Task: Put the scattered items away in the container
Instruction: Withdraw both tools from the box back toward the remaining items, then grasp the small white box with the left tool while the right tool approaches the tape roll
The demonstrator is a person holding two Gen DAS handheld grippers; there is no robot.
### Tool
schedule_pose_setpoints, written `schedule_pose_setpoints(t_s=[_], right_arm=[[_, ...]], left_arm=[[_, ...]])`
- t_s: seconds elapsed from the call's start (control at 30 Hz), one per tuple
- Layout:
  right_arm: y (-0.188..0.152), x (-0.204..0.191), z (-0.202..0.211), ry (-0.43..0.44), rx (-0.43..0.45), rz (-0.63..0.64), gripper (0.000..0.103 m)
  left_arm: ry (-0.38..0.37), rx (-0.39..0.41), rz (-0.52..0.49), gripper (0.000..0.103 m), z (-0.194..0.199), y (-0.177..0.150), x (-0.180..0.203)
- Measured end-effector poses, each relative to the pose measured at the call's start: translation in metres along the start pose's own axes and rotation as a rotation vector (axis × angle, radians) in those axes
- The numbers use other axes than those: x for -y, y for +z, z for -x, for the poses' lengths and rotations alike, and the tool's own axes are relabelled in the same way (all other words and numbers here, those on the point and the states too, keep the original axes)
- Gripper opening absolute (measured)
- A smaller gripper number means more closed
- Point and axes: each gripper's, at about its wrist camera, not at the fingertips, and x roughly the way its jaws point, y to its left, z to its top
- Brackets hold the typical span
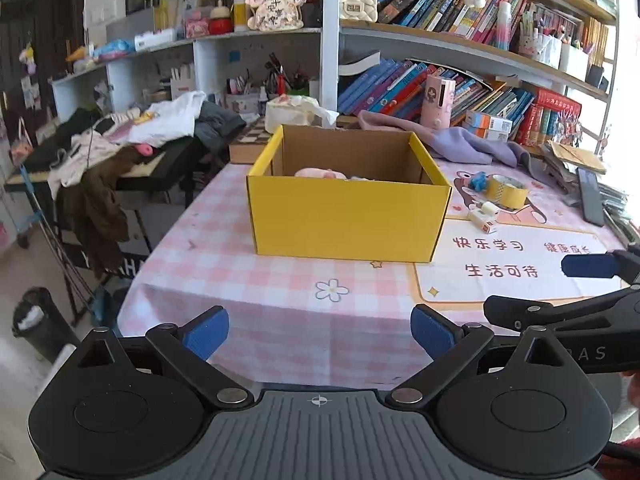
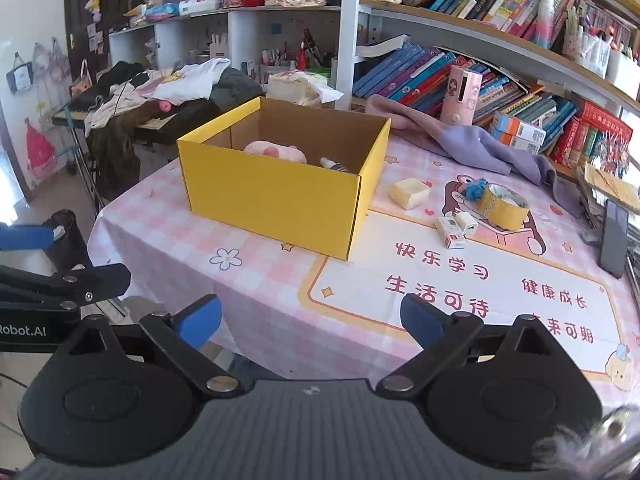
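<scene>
An open yellow cardboard box (image 1: pixel 348 216) (image 2: pixel 276 196) stands on the pink checked tablecloth; a pink plush (image 2: pixel 276 150) and a small bottle (image 2: pixel 334 165) lie inside. To its right lie a cream cube (image 2: pixel 409 193), a yellow tape roll (image 2: pixel 504 206) (image 1: pixel 507 191), a blue trinket (image 2: pixel 474 190), a white charger (image 2: pixel 466 223) and a small white box (image 2: pixel 450 233). My left gripper (image 1: pixel 320 334) is open and empty at the table's near edge. My right gripper (image 2: pixel 311 320) is open and empty, near the table's front.
A black phone (image 2: pixel 614 236) lies at the table's right edge. A purple cloth (image 2: pixel 472 144) and a pink dispenser (image 2: pixel 460 96) sit before the bookshelves. A clothes-covered keyboard stand (image 1: pixel 120 148) and a black bin (image 1: pixel 38 320) are left of the table.
</scene>
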Motion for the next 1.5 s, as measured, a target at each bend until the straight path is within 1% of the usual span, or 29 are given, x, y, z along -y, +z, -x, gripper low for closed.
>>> schedule_pose_setpoints(t_s=[0.23, 0.43, 0.63, 0.87, 1.3, 1.37, 1.5], right_arm=[[-0.008, 0.005, 0.0, -0.028, -0.01, 0.016, 0.097], [-0.017, 0.02, 0.002, -0.071, -0.036, -0.014, 0.096], [-0.03, 0.045, 0.004, -0.119, -0.079, -0.083, 0.095], [-0.042, 0.07, 0.011, -0.186, -0.096, -0.148, 0.095], [-0.05, 0.121, 0.019, -0.299, -0.113, -0.233, 0.095], [-0.05, 0.13, 0.018, -0.314, -0.113, -0.245, 0.094], [-0.049, 0.149, 0.015, -0.339, -0.11, -0.277, 0.087]], left_arm=[[-0.039, -0.014, 0.006, 0.099, -0.006, -0.001, 0.008], [-0.097, -0.06, -0.006, 0.099, -0.017, -0.002, 0.023], [-0.164, -0.087, -0.063, 0.098, -0.026, -0.003, 0.048], [-0.246, -0.108, -0.135, 0.097, -0.036, -0.002, 0.08], [-0.365, -0.108, -0.219, 0.097, -0.062, 0.016, 0.136], [-0.381, -0.105, -0.233, 0.097, -0.066, 0.019, 0.145], [-0.411, -0.093, -0.264, 0.096, -0.074, 0.026, 0.165]])
